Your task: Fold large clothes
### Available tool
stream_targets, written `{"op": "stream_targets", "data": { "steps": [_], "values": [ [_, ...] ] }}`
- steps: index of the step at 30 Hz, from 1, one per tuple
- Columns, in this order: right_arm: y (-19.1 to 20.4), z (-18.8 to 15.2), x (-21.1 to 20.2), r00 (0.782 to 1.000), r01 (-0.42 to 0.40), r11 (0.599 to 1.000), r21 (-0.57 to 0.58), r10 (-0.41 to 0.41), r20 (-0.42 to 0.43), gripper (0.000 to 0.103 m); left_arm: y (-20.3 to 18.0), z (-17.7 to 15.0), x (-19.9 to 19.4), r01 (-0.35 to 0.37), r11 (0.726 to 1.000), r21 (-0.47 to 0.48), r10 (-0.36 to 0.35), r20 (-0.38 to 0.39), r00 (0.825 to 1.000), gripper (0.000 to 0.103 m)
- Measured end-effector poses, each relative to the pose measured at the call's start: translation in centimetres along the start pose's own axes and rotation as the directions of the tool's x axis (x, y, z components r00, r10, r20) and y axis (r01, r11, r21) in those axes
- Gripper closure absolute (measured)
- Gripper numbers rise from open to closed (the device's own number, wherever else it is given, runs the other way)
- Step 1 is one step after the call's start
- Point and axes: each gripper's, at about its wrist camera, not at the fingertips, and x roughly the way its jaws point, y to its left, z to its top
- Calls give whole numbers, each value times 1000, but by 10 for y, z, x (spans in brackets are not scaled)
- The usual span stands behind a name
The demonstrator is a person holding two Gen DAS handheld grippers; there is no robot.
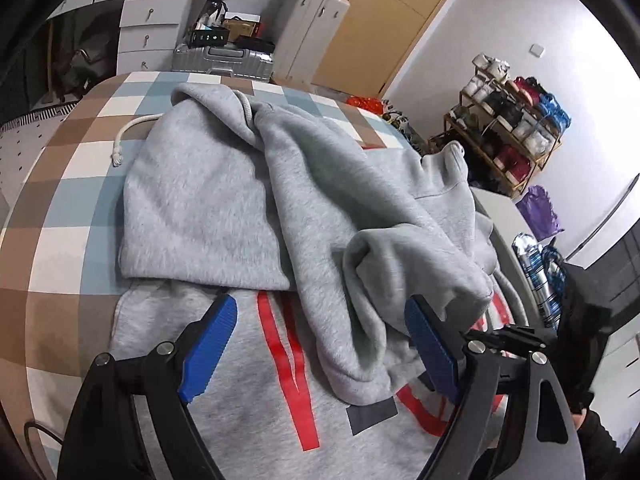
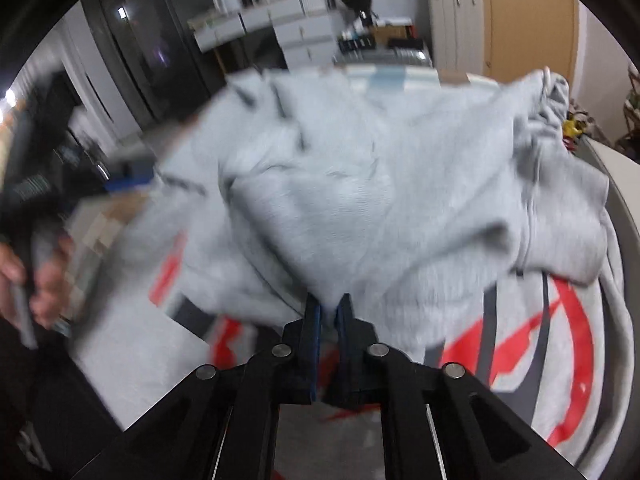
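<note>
A grey hoodie (image 1: 208, 208) with a red and dark grey print lies on the checked bed cover (image 1: 72, 184). Its hood is folded down toward me and one sleeve (image 1: 392, 264) is bunched across the chest. My left gripper (image 1: 320, 302) hovers just above the printed chest, open, with its blue pads (image 1: 212, 340) wide apart; the sleeve's end rests by the right pad. The right wrist view is motion-blurred. In it my right gripper (image 2: 329, 308) is shut on a pinched fold of the hoodie (image 2: 360, 200), which rises from the jaws. A hand (image 2: 44, 276) holds the left gripper at that view's left edge.
Past the bed's far edge stand a silver suitcase (image 1: 224, 58), white drawers (image 1: 148, 20) and a white cabinet (image 1: 308, 28). A shoe rack (image 1: 504, 128) and bags are at the right, past the bed's right edge. The hoodie's white drawstring (image 1: 128, 132) trails onto the cover.
</note>
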Motion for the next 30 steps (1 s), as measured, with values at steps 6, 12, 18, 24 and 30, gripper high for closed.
{"op": "stream_targets", "data": {
  "steps": [6, 12, 18, 24, 30],
  "values": [
    [-3, 21, -33, 994, -109, 992, 60, 108, 26, 54, -5, -3, 0, -15, 1000, 23, 15, -15, 1000, 20],
    [3, 63, -81, 976, -103, 994, 36, 94, 196, 25, -7, -2, -5, -11, 1000, 29, 11, 6, 1000, 20],
    [49, 92, -11, 999, -32, 983, -183, 33, 3, 31, -2, 0, -7, 4, 1000, -3, -4, 3, 1000, 20],
    [84, 77, 24, 976, 193, 850, -491, -217, 8, 87, 8, 0, -14, 4, 1000, -23, -4, 11, 1000, 20],
    [108, 88, -57, 930, 324, 787, -525, -164, 328, 88, 22, 3, -22, 31, 995, -92, -27, 43, 999, 20]
  ]
}}
